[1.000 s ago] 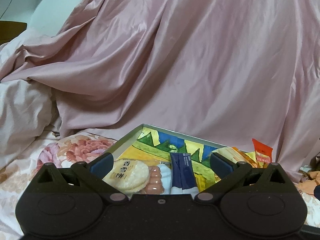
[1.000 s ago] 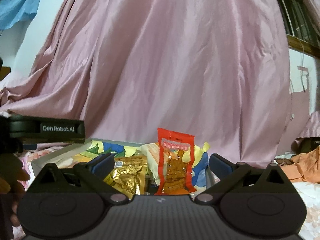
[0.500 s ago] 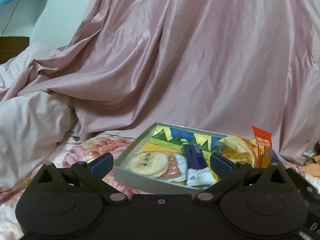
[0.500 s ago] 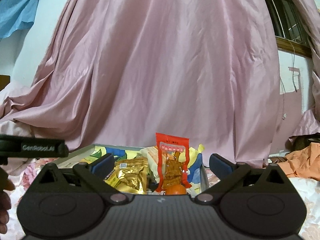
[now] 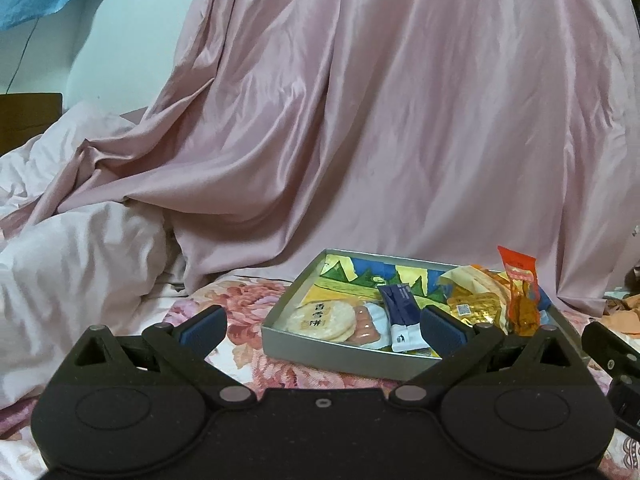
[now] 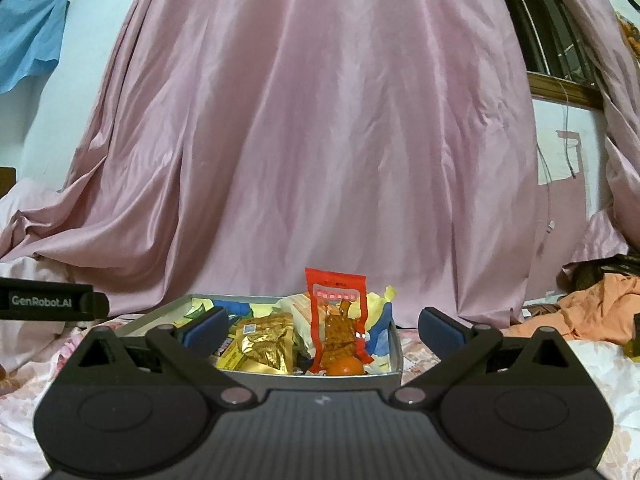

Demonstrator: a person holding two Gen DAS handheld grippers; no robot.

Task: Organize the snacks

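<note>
Snacks [image 6: 264, 344] in tray [image 5: 328, 350] on floral bedsheet [image 5: 248, 300], pink curtain [image 6: 320, 140] behind; both grippers' fingers apart.

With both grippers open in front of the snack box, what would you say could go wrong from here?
1. The red packet stands upright, leaning among the other snacks; a nudge from the right gripper could tip it out of the tin box.
2. The box sits on soft floral bedding, so pressing on its rim might tilt it.
3. The gold packet looks slick and may slip from the pads.
</note>
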